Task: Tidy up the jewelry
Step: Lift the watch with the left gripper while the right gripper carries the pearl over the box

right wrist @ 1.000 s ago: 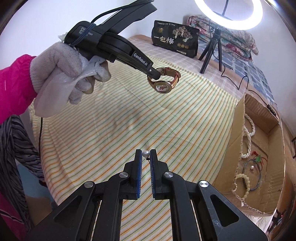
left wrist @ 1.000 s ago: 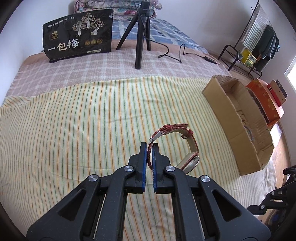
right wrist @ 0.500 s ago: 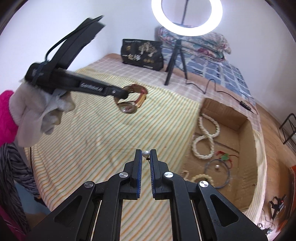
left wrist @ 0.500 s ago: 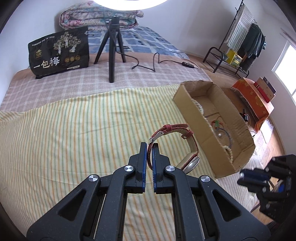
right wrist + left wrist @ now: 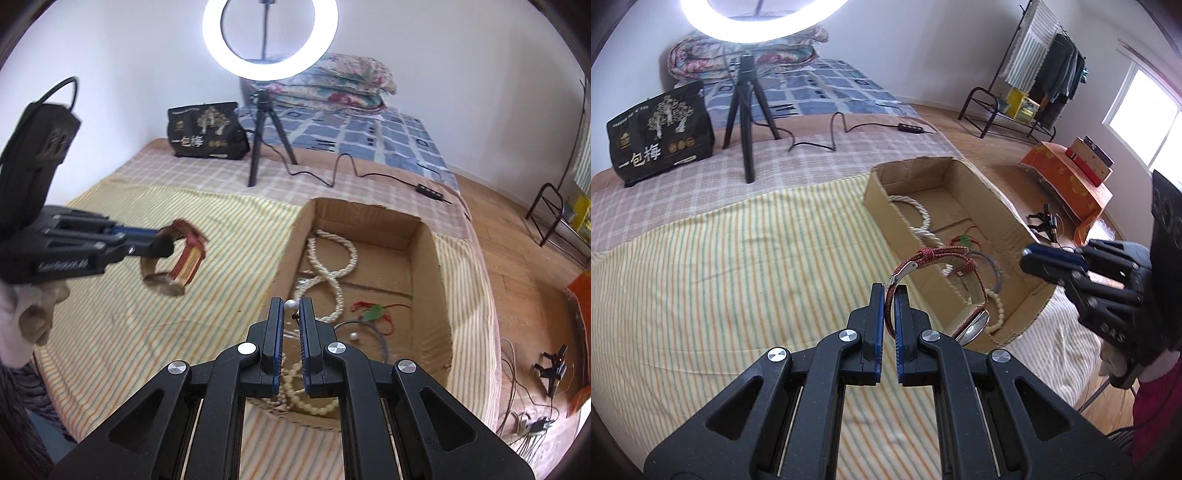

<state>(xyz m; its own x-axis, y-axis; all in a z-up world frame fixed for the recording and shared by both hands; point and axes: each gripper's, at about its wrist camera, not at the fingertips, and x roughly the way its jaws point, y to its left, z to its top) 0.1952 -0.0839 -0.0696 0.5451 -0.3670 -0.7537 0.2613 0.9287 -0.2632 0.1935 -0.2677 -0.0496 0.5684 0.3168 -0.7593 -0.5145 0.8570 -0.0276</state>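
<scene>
I see a yellow cloth (image 5: 720, 258) with thin green and orange stripes under the plain brown cardboard box (image 5: 428, 254). Beyond the box lies a beige-and-white checked sheet (image 5: 207, 173). Inside the box, a cream pearl rope (image 5: 332, 266); beside it, my red-strapped watch (image 5: 945, 284).

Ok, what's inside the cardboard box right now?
In the cardboard box: a twisted pearl rope, a red-and-green cord piece, a dark hoop with a loose pearl, and beaded bracelets, partly hidden behind the right tongs.
</scene>
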